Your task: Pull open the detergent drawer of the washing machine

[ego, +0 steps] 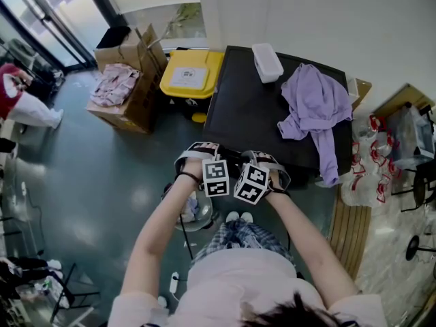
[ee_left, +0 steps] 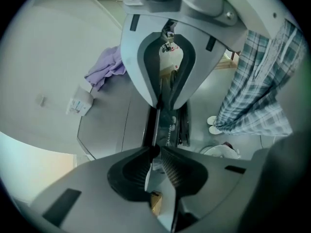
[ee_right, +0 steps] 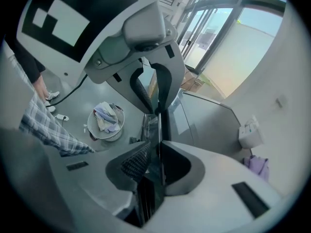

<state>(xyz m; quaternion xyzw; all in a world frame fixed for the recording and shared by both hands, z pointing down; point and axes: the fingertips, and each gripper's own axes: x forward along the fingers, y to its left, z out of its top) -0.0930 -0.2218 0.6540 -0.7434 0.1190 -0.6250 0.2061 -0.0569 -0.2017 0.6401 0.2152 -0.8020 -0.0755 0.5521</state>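
Observation:
The washing machine [ego: 259, 107] has a black top and stands just ahead of me. Both grippers meet side by side at its near front edge. My left gripper [ego: 206, 157] [ee_left: 156, 129] has its jaws closed onto a thin dark panel edge [ee_left: 152, 125], which looks like the detergent drawer's front. My right gripper [ego: 262, 161] [ee_right: 157, 128] clamps the same thin dark edge [ee_right: 151, 126] right beside it. In the head view the marker cubes and hands hide the drawer itself, and I cannot tell how far it stands out.
A purple garment [ego: 317, 104] and a white box [ego: 267, 62] lie on the machine's top. A laundry basket [ee_right: 107, 120] with clothes sits on the floor below the front. A yellow bin [ego: 191, 77] and cardboard boxes [ego: 126, 80] stand to the left.

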